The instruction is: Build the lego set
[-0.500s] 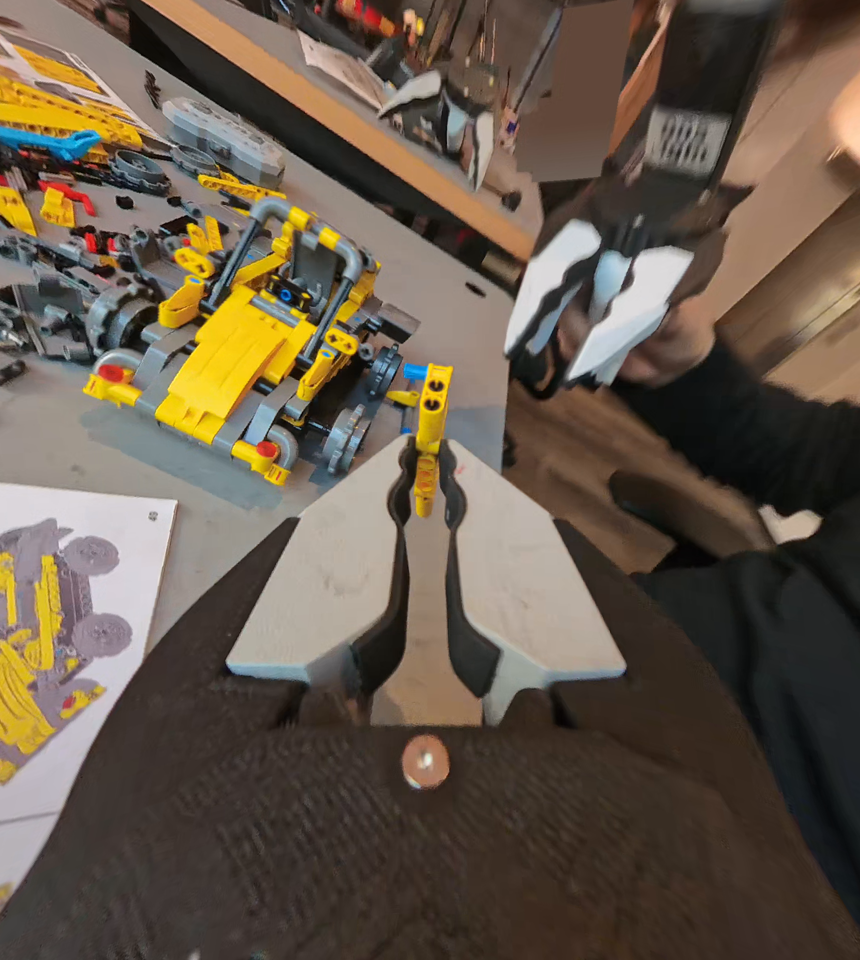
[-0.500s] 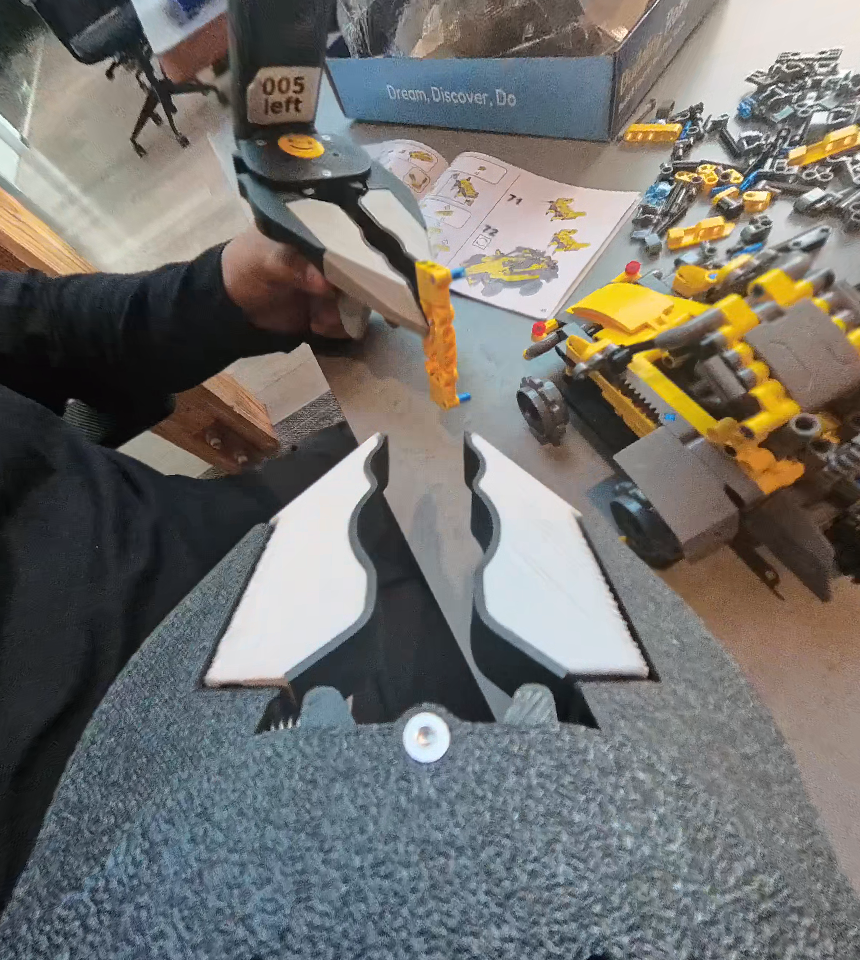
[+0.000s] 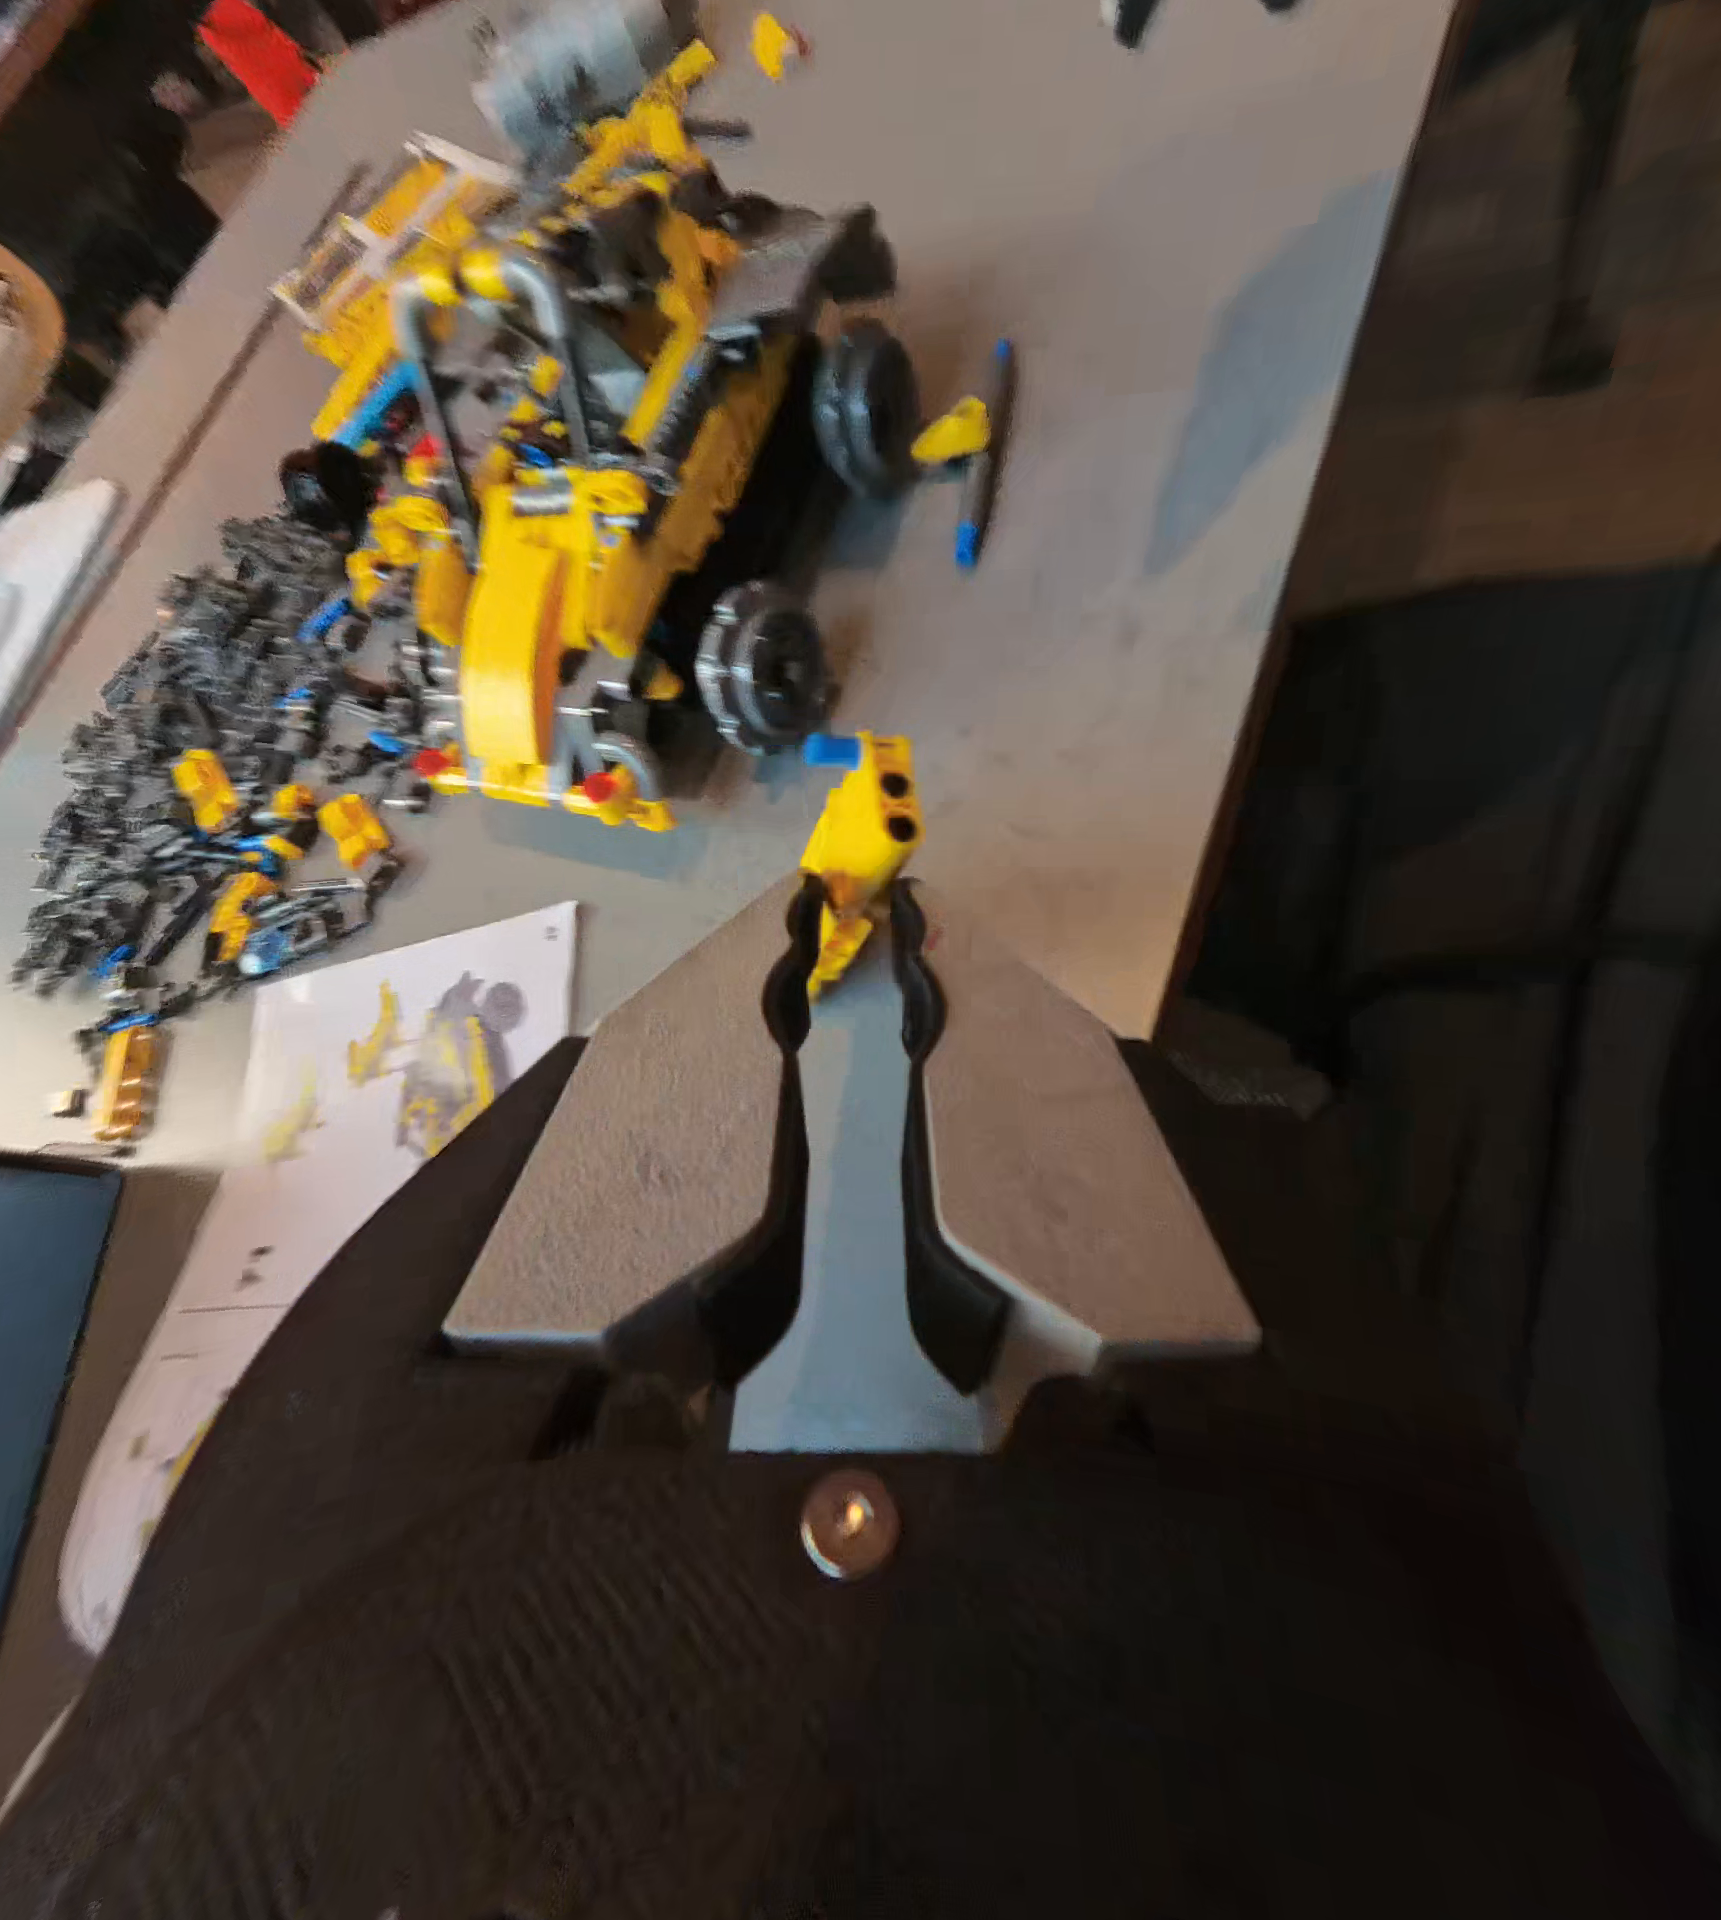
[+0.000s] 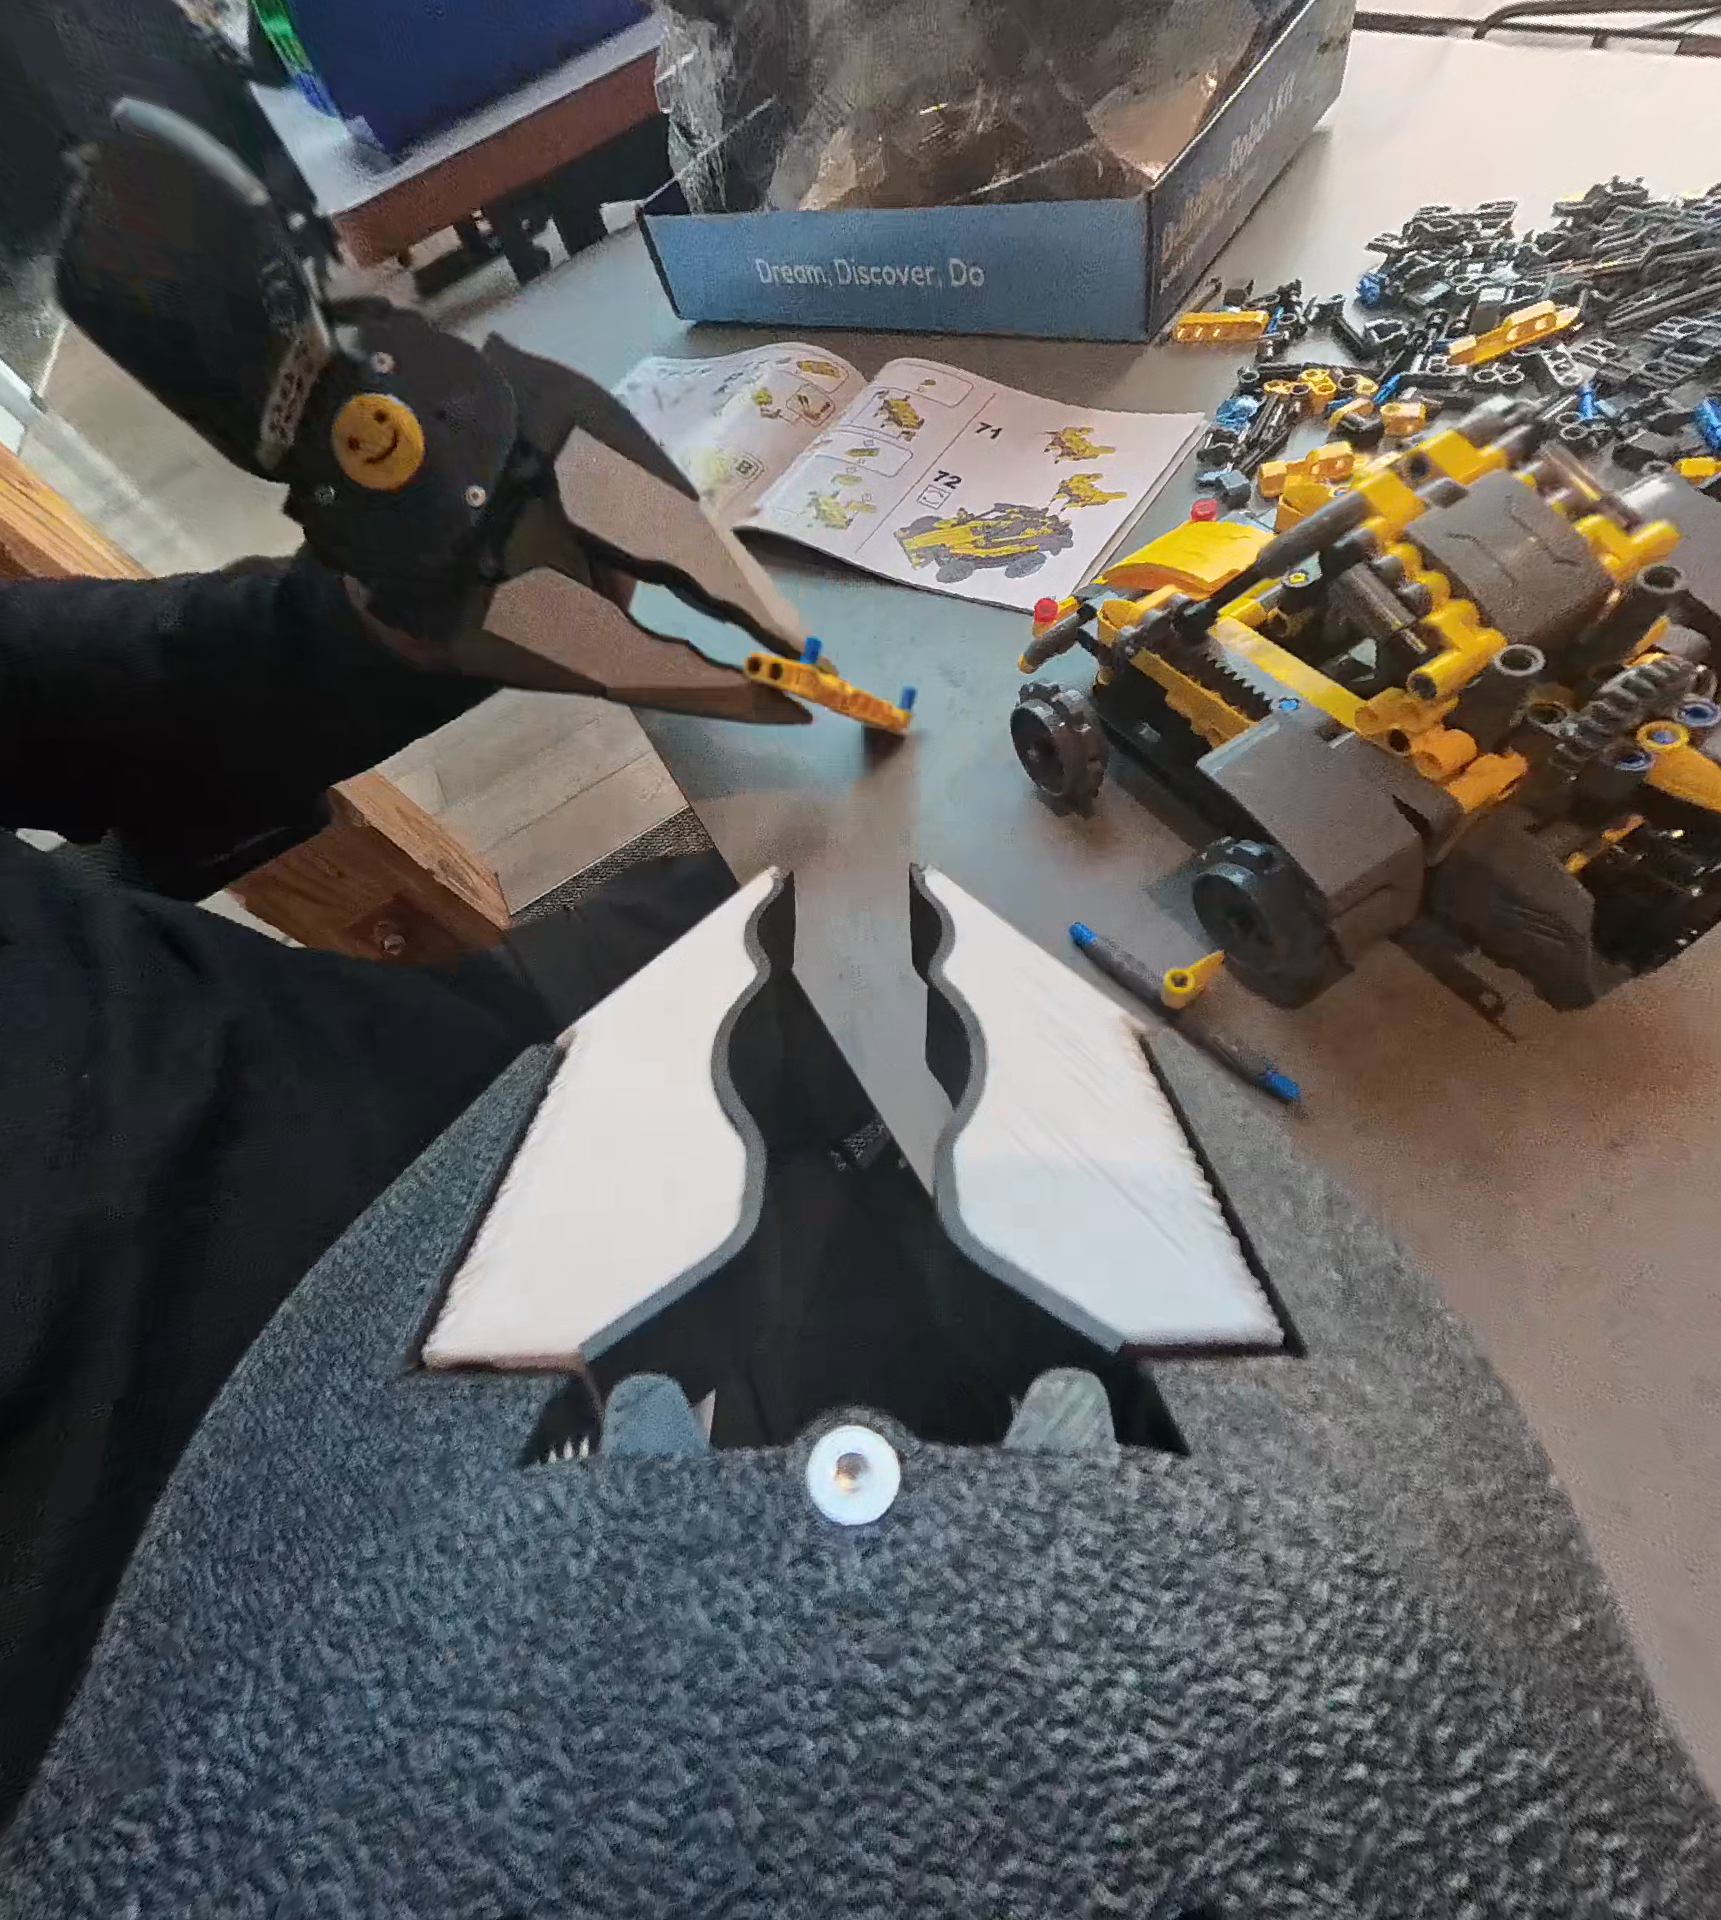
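My left gripper point(image 3: 851, 896) is shut on a yellow holed beam point(image 3: 866, 826) with blue pins. In the right wrist view the left gripper point(image 4: 796, 681) comes in from the left and holds the beam point(image 4: 840, 698) nearly level, just above the grey table near its front edge. My right gripper point(image 4: 851, 883) is open and empty, a short way behind the beam. The part-built yellow and grey model car point(image 4: 1407, 707) stands to the right of both; it also shows in the left wrist view point(image 3: 565, 582).
A dark axle with blue ends and a yellow piece point(image 4: 1178, 997) lies beside the car's wheel. An open instruction booklet point(image 4: 939, 468), a blue box point(image 4: 897, 270) and a pile of loose parts point(image 4: 1614, 270) lie farther back. The table edge point(image 3: 1240, 727) runs on the right. Across from one pair of fingers to the other is roughly 12 cm.
The left gripper has turned and lowered, so the beam went from hanging upright to lying nearly level over the table. The right gripper stays open and has left the left wrist view.
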Demonstrator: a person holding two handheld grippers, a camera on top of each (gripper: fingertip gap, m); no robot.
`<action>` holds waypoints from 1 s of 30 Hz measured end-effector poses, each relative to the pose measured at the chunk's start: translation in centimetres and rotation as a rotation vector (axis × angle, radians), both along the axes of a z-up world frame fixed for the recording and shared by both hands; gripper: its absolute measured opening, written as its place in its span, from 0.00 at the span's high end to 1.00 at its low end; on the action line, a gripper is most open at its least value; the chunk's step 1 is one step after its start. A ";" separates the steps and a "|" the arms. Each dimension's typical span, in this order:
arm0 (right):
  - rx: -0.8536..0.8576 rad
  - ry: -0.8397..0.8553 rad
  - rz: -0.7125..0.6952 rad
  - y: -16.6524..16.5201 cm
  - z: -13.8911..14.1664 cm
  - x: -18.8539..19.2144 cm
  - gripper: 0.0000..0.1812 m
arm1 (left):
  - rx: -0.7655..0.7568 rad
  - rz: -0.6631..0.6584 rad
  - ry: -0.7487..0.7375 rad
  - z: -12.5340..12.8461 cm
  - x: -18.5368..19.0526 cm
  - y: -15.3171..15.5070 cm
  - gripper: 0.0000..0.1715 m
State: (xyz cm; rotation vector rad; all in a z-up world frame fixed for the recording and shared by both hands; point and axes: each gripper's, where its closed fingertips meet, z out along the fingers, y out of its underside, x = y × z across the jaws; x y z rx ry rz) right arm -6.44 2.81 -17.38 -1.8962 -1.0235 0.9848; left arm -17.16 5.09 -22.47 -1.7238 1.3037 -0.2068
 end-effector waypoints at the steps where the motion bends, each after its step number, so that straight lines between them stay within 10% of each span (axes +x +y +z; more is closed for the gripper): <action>1: -0.002 0.002 -0.001 -0.1 -0.2 0.0 0.88 | -0.027 -0.010 0.029 -0.7 0.4 -0.5 0.91; 6: 0.018 -0.007 -0.022 -0.4 -1.5 0.2 0.88 | -0.189 0.018 0.011 -1.9 1.0 -1.8 0.73; 22: 0.114 -0.213 -0.058 -0.7 -6.3 -5.4 0.69 | -0.294 -0.106 -0.223 -1.7 4.0 -9.8 0.73; 30: 0.075 -0.337 -0.035 1.0 -8.0 -8.2 0.75 | -0.271 -0.177 -0.185 -2.7 4.5 -11.9 0.76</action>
